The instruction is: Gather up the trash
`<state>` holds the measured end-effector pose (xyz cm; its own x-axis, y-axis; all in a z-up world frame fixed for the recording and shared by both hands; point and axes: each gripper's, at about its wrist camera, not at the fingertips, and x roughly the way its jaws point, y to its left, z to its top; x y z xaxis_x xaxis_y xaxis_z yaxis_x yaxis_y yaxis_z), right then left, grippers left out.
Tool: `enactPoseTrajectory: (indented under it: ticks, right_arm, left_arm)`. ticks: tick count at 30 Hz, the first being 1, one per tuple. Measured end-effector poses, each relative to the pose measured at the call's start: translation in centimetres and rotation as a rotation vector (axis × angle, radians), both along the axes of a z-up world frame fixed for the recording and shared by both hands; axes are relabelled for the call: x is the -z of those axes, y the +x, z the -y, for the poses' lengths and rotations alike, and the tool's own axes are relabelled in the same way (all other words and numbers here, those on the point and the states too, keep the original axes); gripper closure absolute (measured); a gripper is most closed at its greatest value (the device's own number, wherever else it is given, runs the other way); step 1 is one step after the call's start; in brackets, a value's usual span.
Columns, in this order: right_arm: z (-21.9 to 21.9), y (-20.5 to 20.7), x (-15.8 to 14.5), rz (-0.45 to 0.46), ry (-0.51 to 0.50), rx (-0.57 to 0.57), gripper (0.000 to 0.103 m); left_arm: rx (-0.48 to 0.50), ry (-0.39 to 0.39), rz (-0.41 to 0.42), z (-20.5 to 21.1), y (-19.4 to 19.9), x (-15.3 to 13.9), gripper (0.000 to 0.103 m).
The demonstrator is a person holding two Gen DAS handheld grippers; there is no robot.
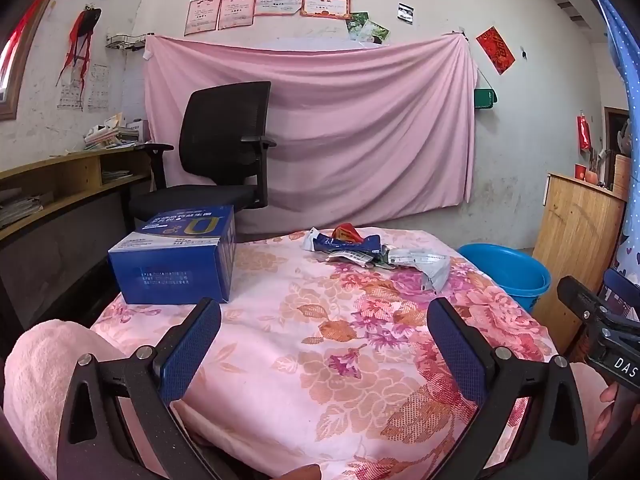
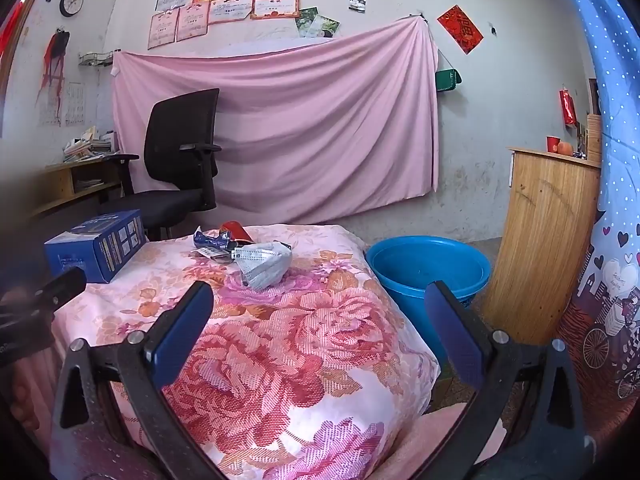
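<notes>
Left claw (image 1: 324,320) released, jaws spread wide, nothing between them, hovering low over near edge of the table (image 1: 280,380), which is draped in a pink floral cloth. Right claw (image 2: 318,304) also released, jaws wide apart, empty, hanging over the table's near right corner.

Trash pile (image 1: 372,250) sits ahead of the left claw and slightly to its right, at the far end of the table, well apart from the fingertips. Pile has a blue-and-white wrapper (image 1: 344,245), a red packet (image 1: 347,232) behind it, and a crumpled grey-white face mask (image 1: 424,264) on the pile's right side, nearest the claw. From the right wrist view the same pile lies ahead and left of the right claw; the mask (image 2: 264,264) is the closest piece, wrappers (image 2: 212,240) just behind it, touching.

Blue cardboard box (image 1: 176,260) stands on the table ahead-left of the left claw, near its left finger but apart from it. Blue plastic basin (image 2: 428,268) is on the floor just beside the table, ahead-right of the right claw, directly beyond its right finger; looks empty inside.

Right claw's black body visible at far right edge of the left wrist view. Pink fuzzy sleeve (image 1: 52,368) down-left of the left claw. Black office chair (image 1: 224,148) beyond the table, pink sheet (image 1: 340,128) hung on the wall behind.
</notes>
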<state>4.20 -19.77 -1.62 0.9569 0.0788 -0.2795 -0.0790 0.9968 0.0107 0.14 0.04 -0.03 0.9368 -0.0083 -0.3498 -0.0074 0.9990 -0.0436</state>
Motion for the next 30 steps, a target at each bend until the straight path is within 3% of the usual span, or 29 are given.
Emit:
enactPoseTrajectory:
  ticks: [14, 30]
  right_arm:
    - [-0.06, 0.01, 0.04, -0.004, -0.003, 0.001, 0.000]
    - [-0.19, -0.08, 0.17, -0.003, 0.000, 0.002, 0.000]
  left_arm:
    - [-0.002, 0.034, 0.028, 0.55, -0.22, -0.18, 0.002]
    - [-0.008, -0.012, 0.010, -0.33, 0.01, -0.08, 0.002]
